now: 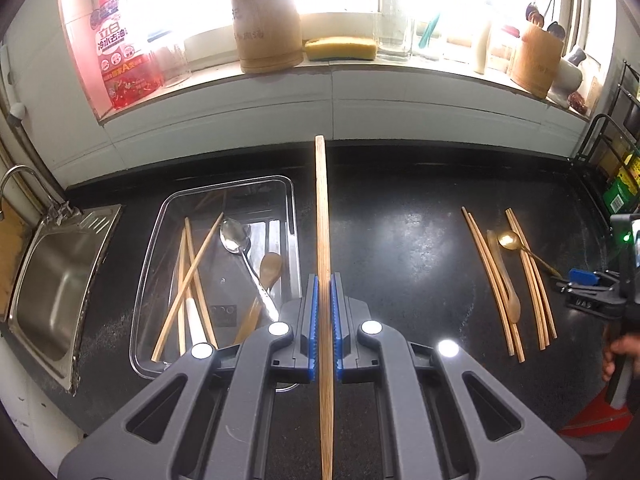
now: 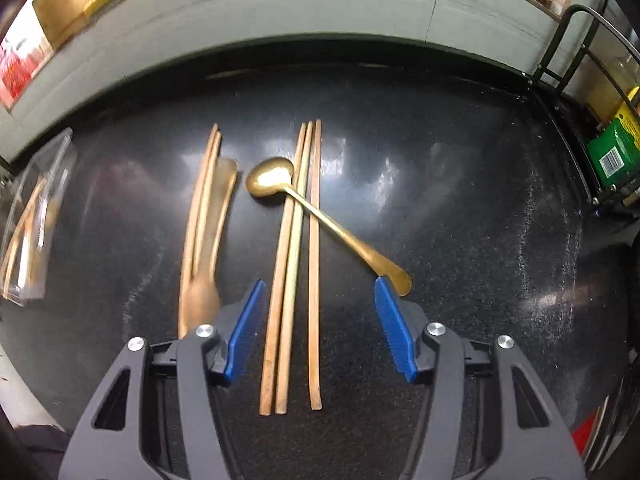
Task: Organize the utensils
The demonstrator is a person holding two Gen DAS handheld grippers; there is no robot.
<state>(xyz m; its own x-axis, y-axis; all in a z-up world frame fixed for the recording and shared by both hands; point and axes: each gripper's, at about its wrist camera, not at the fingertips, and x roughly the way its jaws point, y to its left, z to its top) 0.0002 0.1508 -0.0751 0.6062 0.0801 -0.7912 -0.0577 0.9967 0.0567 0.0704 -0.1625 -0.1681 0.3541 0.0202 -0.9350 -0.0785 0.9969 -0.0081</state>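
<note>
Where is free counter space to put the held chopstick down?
The widest bare patch of black counter lies between the clear tray and the loose chopsticks. Another bare patch lies right of the gold spoon, up to the wire rack. The tray is crowded, and so is the row of chopsticks and spoons under the right gripper.

The red detergent bottle (image 1: 120, 52) label reads "立白" and "冷水去油".
</note>
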